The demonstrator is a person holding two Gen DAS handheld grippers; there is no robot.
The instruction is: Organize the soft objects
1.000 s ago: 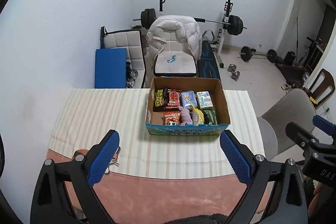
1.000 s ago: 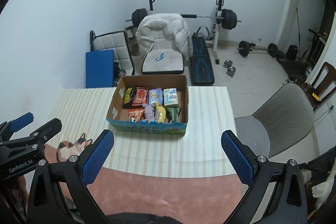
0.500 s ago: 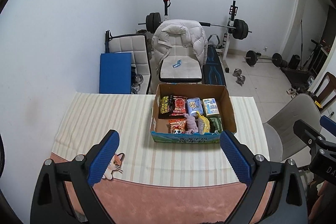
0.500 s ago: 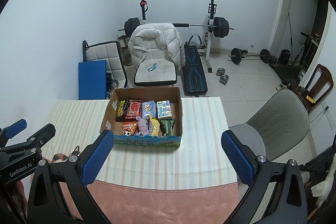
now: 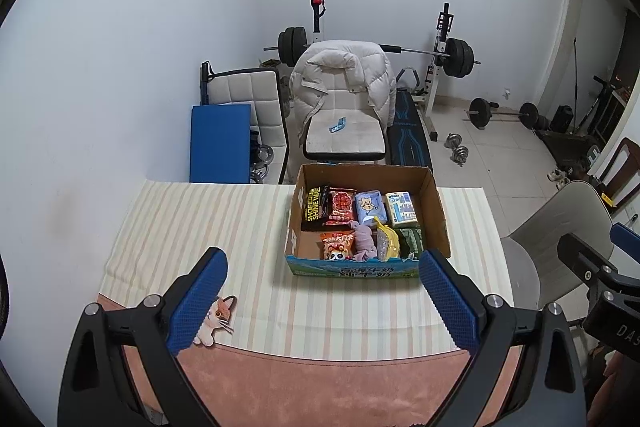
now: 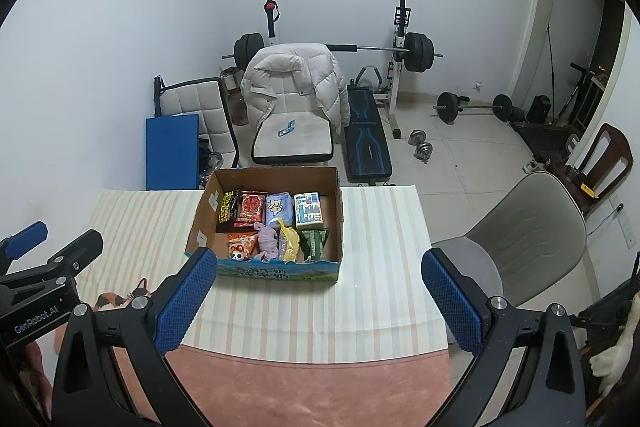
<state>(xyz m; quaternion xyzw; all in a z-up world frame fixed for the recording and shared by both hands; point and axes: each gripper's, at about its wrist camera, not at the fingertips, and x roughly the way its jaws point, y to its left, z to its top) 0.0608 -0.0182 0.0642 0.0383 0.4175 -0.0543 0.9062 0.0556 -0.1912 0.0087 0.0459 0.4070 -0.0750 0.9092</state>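
Note:
An open cardboard box [image 5: 433, 203] [image 6: 338, 211] stands on the striped tablecloth [image 5: 200, 227] at the far middle of the table. Inside lie soft packs: a black wipes pack [image 5: 314, 207], a red snack pack [image 5: 342, 206], a blue tissue pack [image 5: 370, 207], a white-blue pack [image 5: 401, 209], a purple cloth [image 5: 365, 243], a yellow pouch [image 5: 387, 243] and a green pack [image 5: 410, 243]. My left gripper [image 5: 324, 297] is open and empty, high above the near table edge. My right gripper [image 6: 320, 301] is open and empty, likewise short of the box.
A cat-shaped sticker or toy [image 5: 216, 315] lies on the cloth at the near left. A pink mat [image 5: 320, 387] covers the near table. A grey chair [image 6: 528, 227] stands to the right. A chair with a white jacket [image 5: 344, 83] and gym weights [image 5: 456, 57] stand behind.
Both grippers have risen and pulled back, so the box looks smaller and lower in both views. Jaws stayed open.

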